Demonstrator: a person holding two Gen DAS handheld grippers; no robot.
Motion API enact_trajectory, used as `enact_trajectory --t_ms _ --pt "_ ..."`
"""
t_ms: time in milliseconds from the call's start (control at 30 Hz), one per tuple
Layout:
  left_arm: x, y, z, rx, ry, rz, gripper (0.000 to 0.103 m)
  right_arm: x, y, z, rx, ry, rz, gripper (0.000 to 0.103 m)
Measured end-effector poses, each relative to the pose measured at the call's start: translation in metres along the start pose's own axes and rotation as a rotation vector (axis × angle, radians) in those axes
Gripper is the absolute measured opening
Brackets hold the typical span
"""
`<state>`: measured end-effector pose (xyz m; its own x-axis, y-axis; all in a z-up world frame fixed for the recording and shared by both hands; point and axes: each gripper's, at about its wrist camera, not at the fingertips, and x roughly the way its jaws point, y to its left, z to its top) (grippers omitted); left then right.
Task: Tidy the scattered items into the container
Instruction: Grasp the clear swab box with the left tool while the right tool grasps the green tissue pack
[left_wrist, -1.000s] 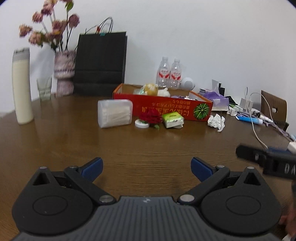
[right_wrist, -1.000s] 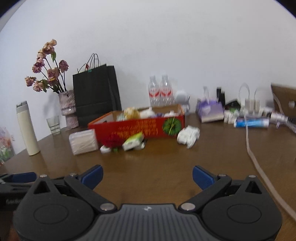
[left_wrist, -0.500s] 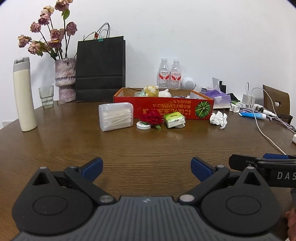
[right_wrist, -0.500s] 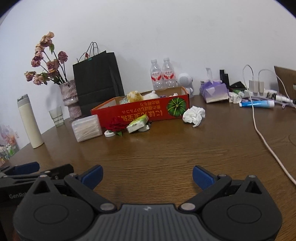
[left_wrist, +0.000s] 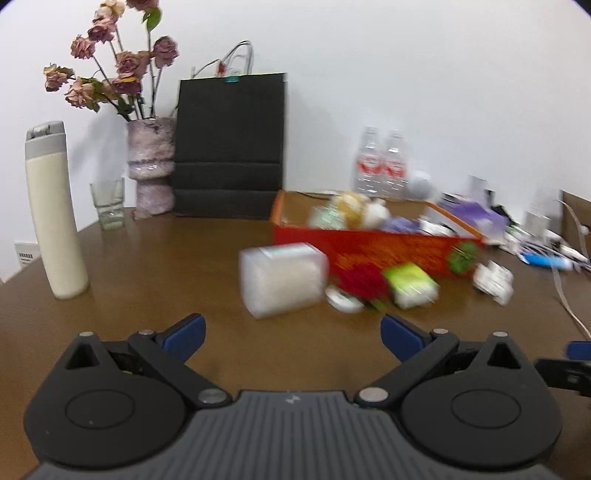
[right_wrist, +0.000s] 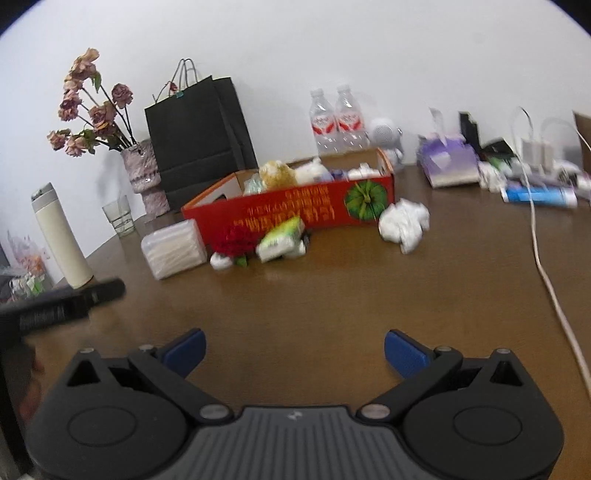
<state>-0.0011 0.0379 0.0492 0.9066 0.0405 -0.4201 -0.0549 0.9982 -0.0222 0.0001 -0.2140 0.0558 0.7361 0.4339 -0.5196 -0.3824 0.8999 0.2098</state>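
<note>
A red cardboard box (left_wrist: 373, 249) (right_wrist: 295, 212) with several soft items inside stands mid-table. In front of it lie a clear plastic box of cotton swabs (left_wrist: 282, 278) (right_wrist: 173, 249), a red rose (left_wrist: 364, 280) (right_wrist: 234, 240), a white round lid (left_wrist: 343, 301) (right_wrist: 221, 261), a green tissue pack (left_wrist: 412, 284) (right_wrist: 282, 238) and a crumpled white tissue (left_wrist: 493, 278) (right_wrist: 404, 221). My left gripper (left_wrist: 291, 334) is open and empty, a short way before the swab box. My right gripper (right_wrist: 293, 350) is open and empty, farther back from the items.
At the back left stand a cream thermos (left_wrist: 55, 214), a glass (left_wrist: 108, 203), a vase of dried roses (left_wrist: 151, 166) and a black paper bag (left_wrist: 229, 147). Two water bottles (right_wrist: 334, 120), a purple tissue box (right_wrist: 448, 160), toothpaste (right_wrist: 539, 195) and a white cable (right_wrist: 546, 266) crowd the right.
My left gripper has moved forward toward the swab box and the red box, which now look larger. My right gripper has also advanced. Both stay open.
</note>
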Motion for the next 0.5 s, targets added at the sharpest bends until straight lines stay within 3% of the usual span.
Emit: enact_trajectory --t_ms 200,333,500 --pt "0.064 0.021 0.029 0.090 0.082 -0.024 0.103 0.048 0.009 0.053 -0.082 0.007 0.016 0.103" --pt "0.099 0.027 0.033 0.099 0.129 -0.081 0.103 0.084 0.024 0.072 -0.172 0.019 0.100 0.103" --pt "0.126 0.034 0.035 0.076 0.131 -0.156 0.102 0.139 0.037 0.083 -0.244 0.092 0.013 0.095"
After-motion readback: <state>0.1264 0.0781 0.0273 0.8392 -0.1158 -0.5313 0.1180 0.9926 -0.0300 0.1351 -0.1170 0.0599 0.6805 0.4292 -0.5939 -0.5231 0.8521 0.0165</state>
